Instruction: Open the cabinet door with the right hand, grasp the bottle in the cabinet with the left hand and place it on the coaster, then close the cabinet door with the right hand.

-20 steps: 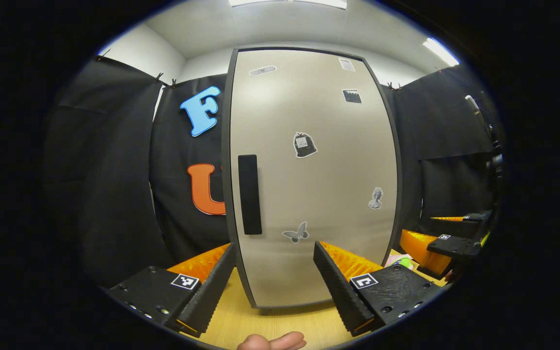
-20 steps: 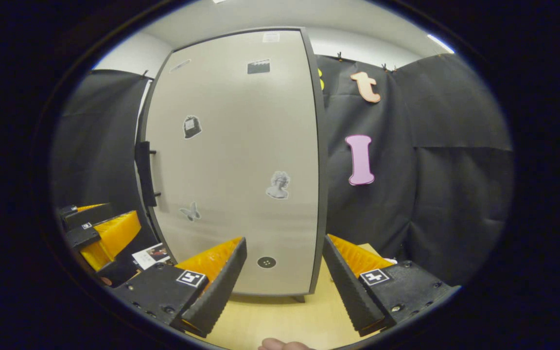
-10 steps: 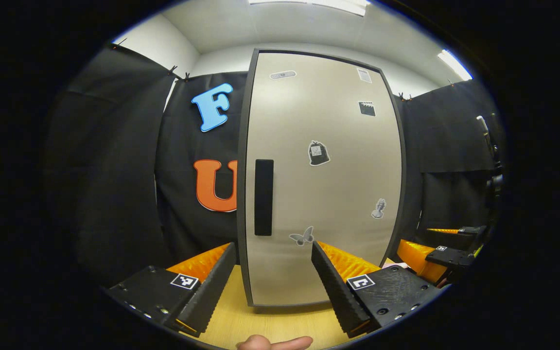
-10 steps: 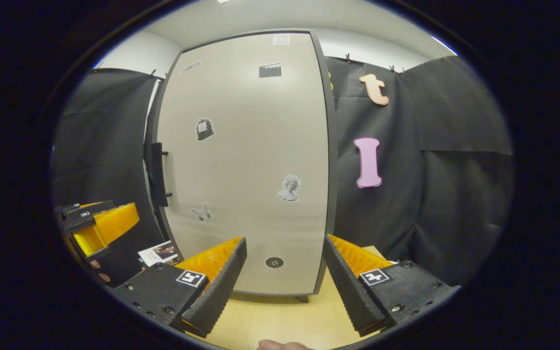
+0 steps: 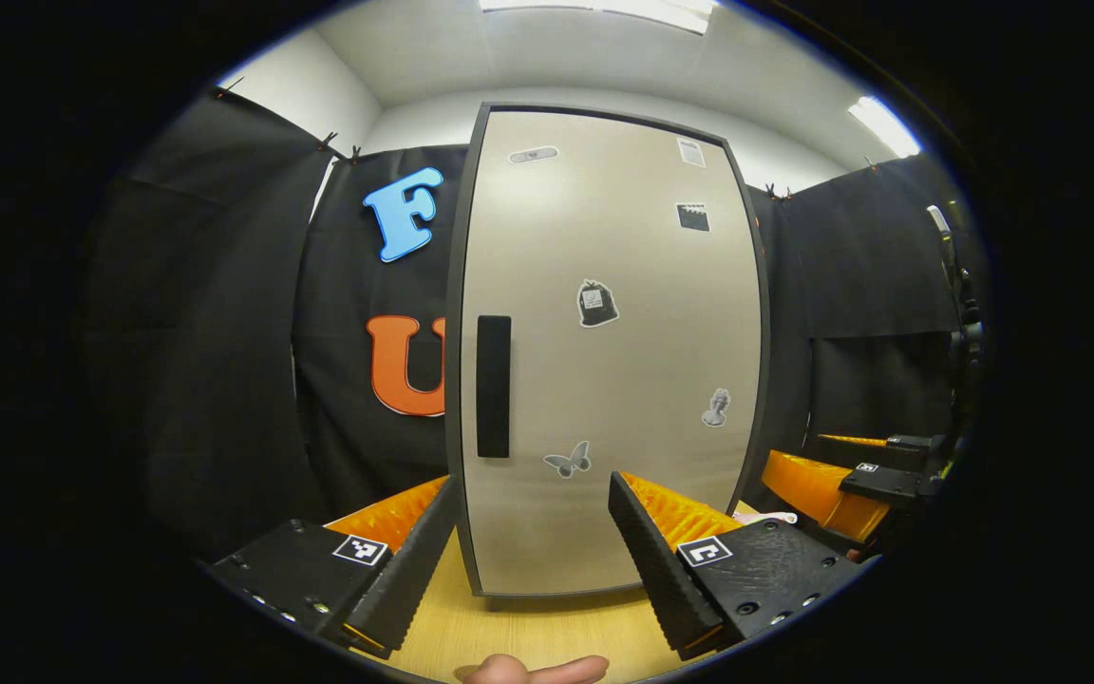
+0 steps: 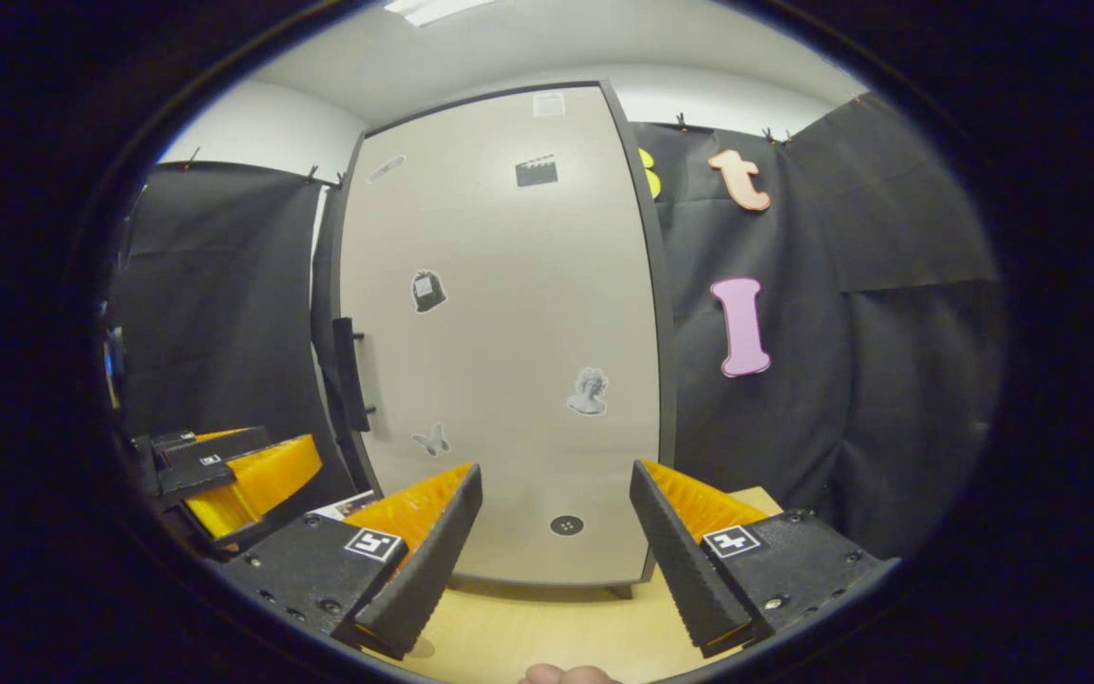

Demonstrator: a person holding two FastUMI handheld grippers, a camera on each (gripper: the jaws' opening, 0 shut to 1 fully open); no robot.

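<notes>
A tall beige cabinet door in a dark frame stands shut on the wooden table, hiding what is inside. Its black vertical handle sits near the door's left edge. My left gripper is open in front of the door's lower part, apart from it, with nothing between its fingers. The right gripper view has the same door and its handle seen edge-on at the left. My right gripper is open and empty, facing the door's lower right part.
Black cloth walls close in both sides of the cabinet. The right gripper shows at the far right of the left gripper view, the left gripper at the far left of the right gripper view. A small flat printed piece lies on the table between them.
The right gripper has shifted so the door and handle sit further right and lower in its view. The left gripper view has wobbled sideways slightly. The door stays shut and both grippers stay open.
</notes>
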